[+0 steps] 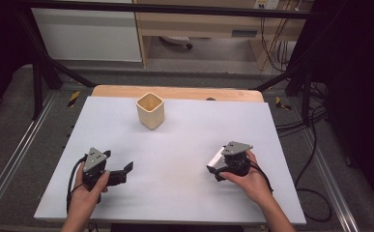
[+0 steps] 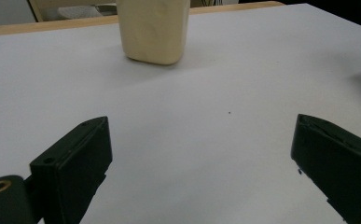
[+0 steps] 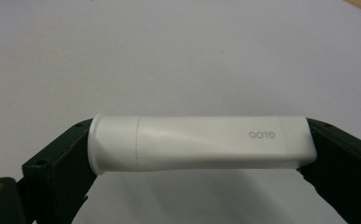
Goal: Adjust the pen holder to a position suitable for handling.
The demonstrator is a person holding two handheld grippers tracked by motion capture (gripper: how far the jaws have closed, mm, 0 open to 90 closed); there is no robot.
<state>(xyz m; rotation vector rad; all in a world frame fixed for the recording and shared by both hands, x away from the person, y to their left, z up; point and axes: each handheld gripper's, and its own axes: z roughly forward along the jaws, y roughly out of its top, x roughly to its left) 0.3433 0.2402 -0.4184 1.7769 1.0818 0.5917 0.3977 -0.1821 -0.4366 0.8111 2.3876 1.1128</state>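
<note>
A cream square cup (image 1: 150, 110) stands upright at the far middle of the white table (image 1: 175, 145); it also appears ahead in the left gripper view as the cup (image 2: 153, 30). My left gripper (image 1: 124, 172) rests near the front left with its jaws wide apart and nothing between them (image 2: 201, 154). My right gripper (image 1: 215, 164) at the front right is shut on a white tube (image 3: 201, 142), held lengthwise by its two ends, just above the table. In the high view the tube (image 1: 215, 159) pokes out to the left of the hand.
A wooden strip (image 1: 175, 92) runs along the table's far edge. Black frame bars and cables (image 1: 300, 125) lie around the table on the floor, and a shelf unit (image 1: 204, 24) stands behind.
</note>
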